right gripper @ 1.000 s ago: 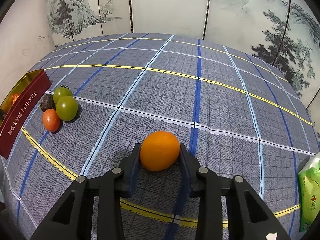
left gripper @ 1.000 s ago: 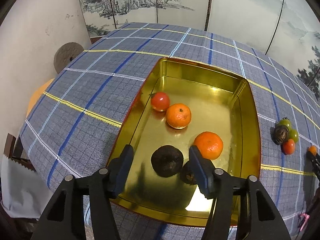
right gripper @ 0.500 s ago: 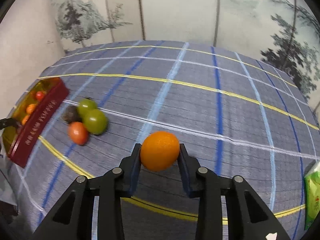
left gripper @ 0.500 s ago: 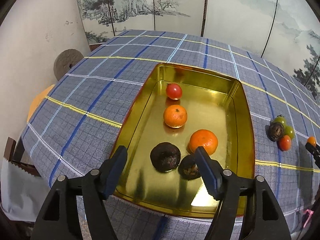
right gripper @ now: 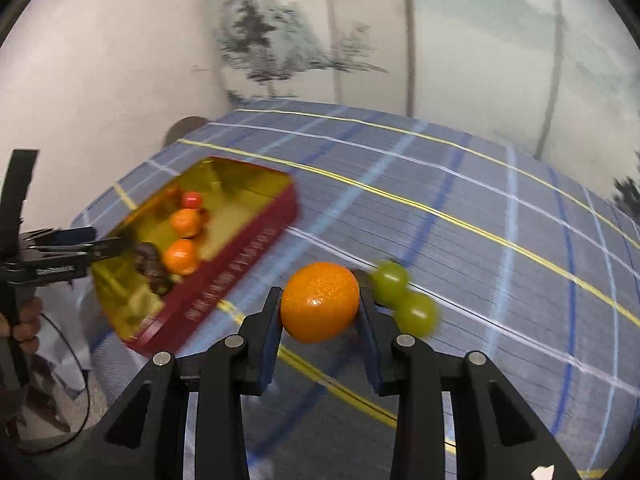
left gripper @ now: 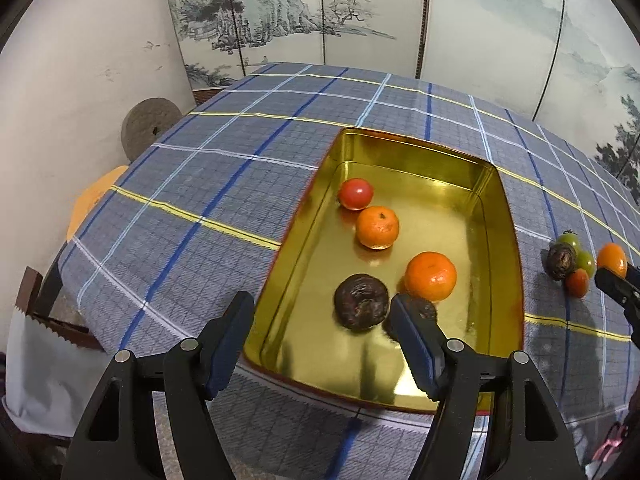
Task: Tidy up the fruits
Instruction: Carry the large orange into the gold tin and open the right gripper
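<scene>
The right tool (right gripper: 320,312) grips an orange (right gripper: 319,307) above the bench, short of the tin (left gripper: 514,240) – holding 5 fruits – while the left tool (left gripper: 320,340) hangs released over it, so a hasty drop could bounce out.

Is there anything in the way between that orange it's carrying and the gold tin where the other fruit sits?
Nothing visible blocks it. The orange, held in the right gripper, hangs above bare checked tablecloth, with the tin's red side wall just ahead. The green tomatoes lie behind the orange, on the far side from the tin. The tin's right half is free.
</scene>
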A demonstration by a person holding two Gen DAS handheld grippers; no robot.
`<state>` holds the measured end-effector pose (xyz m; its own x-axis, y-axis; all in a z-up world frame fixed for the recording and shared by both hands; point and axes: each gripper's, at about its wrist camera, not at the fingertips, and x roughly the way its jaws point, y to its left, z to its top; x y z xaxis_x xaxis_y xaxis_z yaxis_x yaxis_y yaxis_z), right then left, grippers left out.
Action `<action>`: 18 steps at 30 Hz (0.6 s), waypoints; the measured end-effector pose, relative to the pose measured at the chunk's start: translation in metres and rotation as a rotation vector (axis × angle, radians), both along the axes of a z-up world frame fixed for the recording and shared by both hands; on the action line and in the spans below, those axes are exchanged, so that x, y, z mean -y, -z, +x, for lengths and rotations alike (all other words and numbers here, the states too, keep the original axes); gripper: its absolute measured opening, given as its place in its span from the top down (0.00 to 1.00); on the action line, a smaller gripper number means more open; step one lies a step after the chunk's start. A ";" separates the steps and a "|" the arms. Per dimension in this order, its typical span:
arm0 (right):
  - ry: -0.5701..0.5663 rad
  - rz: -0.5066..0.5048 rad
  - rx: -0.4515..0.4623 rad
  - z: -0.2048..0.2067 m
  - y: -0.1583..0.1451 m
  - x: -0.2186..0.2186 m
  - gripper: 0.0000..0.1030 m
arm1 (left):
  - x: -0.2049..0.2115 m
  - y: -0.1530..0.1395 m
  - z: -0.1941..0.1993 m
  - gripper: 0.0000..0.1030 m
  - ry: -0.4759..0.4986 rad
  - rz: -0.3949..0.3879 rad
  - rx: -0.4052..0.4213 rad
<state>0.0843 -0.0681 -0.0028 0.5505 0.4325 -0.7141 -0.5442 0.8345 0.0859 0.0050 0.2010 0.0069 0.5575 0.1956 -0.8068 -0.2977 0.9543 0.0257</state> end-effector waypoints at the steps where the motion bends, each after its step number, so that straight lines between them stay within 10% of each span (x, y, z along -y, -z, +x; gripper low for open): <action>1: -0.026 0.002 0.001 -0.002 -0.002 -0.010 0.68 | -0.002 0.000 -0.001 0.31 -0.005 0.001 -0.001; 18: -0.278 -0.072 -0.012 -0.021 0.010 -0.119 0.68 | -0.049 0.003 -0.019 0.31 -0.124 -0.024 -0.010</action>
<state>0.0638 0.0511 -0.0127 0.4090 0.5141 -0.7540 -0.7525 0.6573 0.0399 -0.0139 0.2500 0.0042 0.5223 0.2434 -0.8173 -0.4133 0.9106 0.0071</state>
